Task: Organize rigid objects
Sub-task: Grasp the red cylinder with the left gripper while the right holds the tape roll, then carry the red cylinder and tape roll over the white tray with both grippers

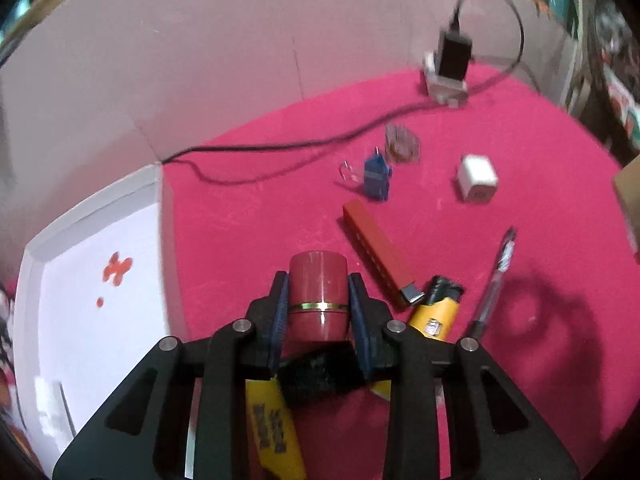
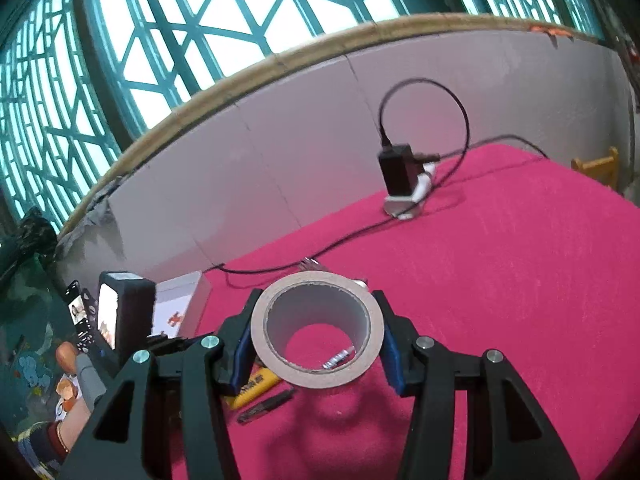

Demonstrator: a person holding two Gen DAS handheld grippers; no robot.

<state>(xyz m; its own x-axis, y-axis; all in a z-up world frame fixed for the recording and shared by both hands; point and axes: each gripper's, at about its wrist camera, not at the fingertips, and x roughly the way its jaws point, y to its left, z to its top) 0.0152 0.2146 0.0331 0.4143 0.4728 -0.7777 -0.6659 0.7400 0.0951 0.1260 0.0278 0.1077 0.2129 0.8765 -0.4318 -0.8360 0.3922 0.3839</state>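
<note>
The left gripper is closed on one dark red cylinder with a gold band, its blue pads pressed against both sides; the right gripper clamps one roll of beige tape, held clear of the cloth with its hole facing the camera. Both work over one pink tablecloth. One white tray with red marks inside lies at the cloth's left edge. One black cable runs across the cloth to one black adapter plugged into a white socket block. On the cloth to the cylinder's right lie one long red-brown box, one pen, one yellow lighter with a black top touching the box's near end, one white cube charger, one blue clip-like object and one small clear glass item, too blurred to tell further. One more yellow object lies beneath the left gripper.
</note>
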